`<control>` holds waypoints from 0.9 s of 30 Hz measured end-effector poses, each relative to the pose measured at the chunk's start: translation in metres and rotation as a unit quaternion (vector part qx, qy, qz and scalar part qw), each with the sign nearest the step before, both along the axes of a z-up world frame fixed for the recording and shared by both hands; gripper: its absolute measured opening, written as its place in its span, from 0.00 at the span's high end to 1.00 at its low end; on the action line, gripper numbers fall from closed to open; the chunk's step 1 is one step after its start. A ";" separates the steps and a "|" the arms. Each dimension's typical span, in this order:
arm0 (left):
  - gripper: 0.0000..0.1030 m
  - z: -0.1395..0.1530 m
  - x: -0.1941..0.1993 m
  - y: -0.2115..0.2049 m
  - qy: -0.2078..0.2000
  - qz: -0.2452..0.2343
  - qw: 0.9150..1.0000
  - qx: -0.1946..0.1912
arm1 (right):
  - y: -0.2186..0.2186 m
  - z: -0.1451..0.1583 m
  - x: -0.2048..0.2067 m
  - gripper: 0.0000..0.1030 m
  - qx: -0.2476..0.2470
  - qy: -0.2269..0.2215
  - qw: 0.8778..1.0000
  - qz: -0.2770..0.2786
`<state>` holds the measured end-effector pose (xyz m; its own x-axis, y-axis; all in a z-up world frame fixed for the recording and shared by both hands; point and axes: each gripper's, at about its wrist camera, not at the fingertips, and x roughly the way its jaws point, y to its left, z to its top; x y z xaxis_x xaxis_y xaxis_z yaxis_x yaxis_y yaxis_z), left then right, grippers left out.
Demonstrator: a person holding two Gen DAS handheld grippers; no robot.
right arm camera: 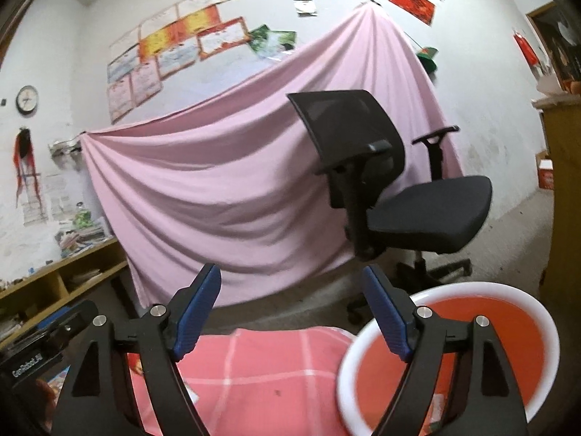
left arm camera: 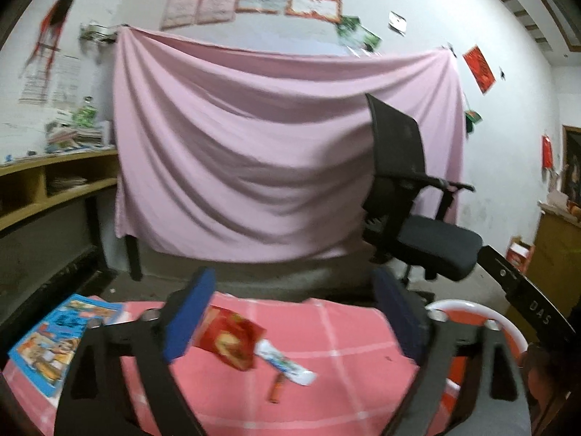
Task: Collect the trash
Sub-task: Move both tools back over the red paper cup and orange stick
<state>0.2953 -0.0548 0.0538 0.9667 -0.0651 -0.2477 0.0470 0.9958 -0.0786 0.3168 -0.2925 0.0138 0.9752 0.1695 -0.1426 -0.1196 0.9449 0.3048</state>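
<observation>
Holding both grippers wide, you grip nothing: your left gripper [left arm camera: 296,312] has its jaws spread, with a red wrapper [left arm camera: 230,341] just off its left pad and a white tube [left arm camera: 287,363] and small orange stick [left arm camera: 276,390] on the pink cloth [left arm camera: 345,381] below. Your right gripper [right arm camera: 292,312] gapes too, empty, the red bin [right arm camera: 450,356] right under its right finger. Beyond stands a black chair [right arm camera: 399,196].
</observation>
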 end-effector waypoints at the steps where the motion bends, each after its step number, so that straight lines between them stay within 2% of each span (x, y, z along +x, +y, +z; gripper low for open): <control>1: 0.05 -0.001 -0.003 0.006 -0.009 0.004 1.000 -0.008 | 0.005 0.000 0.000 0.13 -0.003 -0.004 1.000 0.003; 2: 0.02 -0.002 -0.007 0.016 -0.015 0.009 1.000 -0.015 | 0.012 0.000 0.000 0.03 -0.009 -0.010 1.000 0.005; 3: 0.02 -0.004 -0.008 0.023 -0.017 0.012 1.000 -0.020 | 0.017 0.000 -0.002 0.00 -0.012 -0.015 1.000 0.006; 9: 0.02 -0.015 -0.017 0.064 -0.016 0.043 0.998 -0.044 | 0.049 -0.002 -0.006 0.00 -0.048 -0.041 0.997 0.033; 17: 0.02 -0.027 -0.025 0.083 -0.017 0.067 0.997 -0.021 | 0.082 -0.008 -0.013 0.00 -0.106 -0.068 0.990 0.065; 23: 0.02 -0.036 -0.010 0.086 0.012 0.076 0.997 0.003 | 0.096 -0.017 -0.003 0.00 -0.125 -0.032 0.987 0.093; 27: 0.02 -0.046 0.005 0.090 0.048 0.097 0.994 0.016 | 0.109 -0.031 0.014 0.00 -0.143 0.038 0.982 0.116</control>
